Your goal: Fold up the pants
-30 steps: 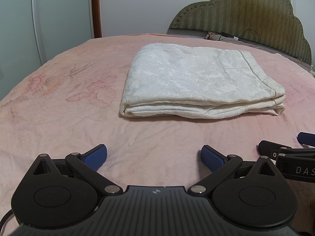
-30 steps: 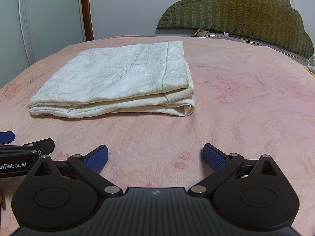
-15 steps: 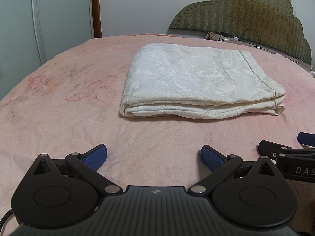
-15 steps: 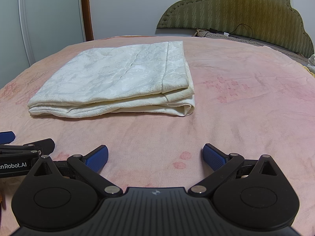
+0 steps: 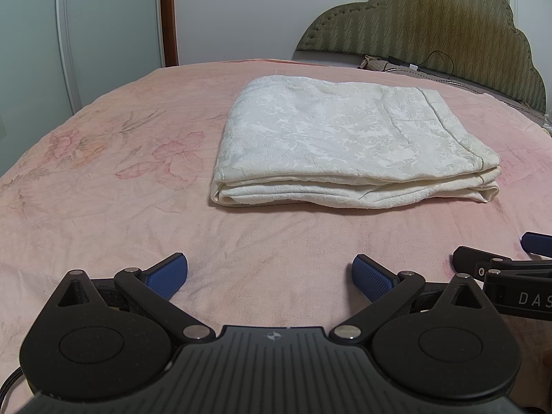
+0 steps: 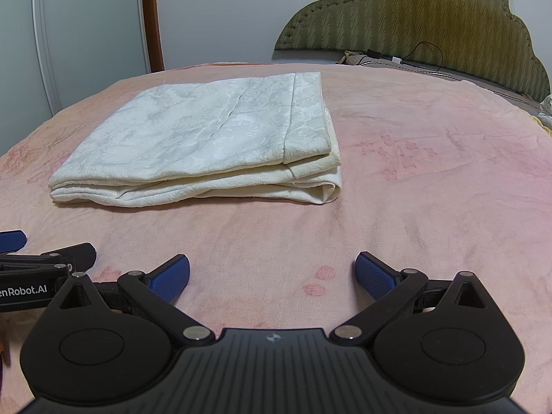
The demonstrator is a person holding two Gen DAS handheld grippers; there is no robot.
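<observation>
The cream patterned pants (image 5: 345, 138) lie folded into a flat rectangular stack on the pink bed; they also show in the right wrist view (image 6: 207, 145). My left gripper (image 5: 270, 274) is open and empty, low over the sheet, well short of the stack's near edge. My right gripper (image 6: 272, 276) is open and empty, beside the left one, also short of the stack. Each gripper shows at the edge of the other's view: the right gripper (image 5: 510, 269) and the left gripper (image 6: 38, 258).
The pink floral bedsheet (image 5: 103, 179) spreads around the stack. An olive padded headboard (image 5: 431, 34) stands at the far right with a cable (image 6: 424, 55) at its foot. White wardrobe doors (image 6: 86, 34) and a brown post (image 5: 169, 13) stand at the far left.
</observation>
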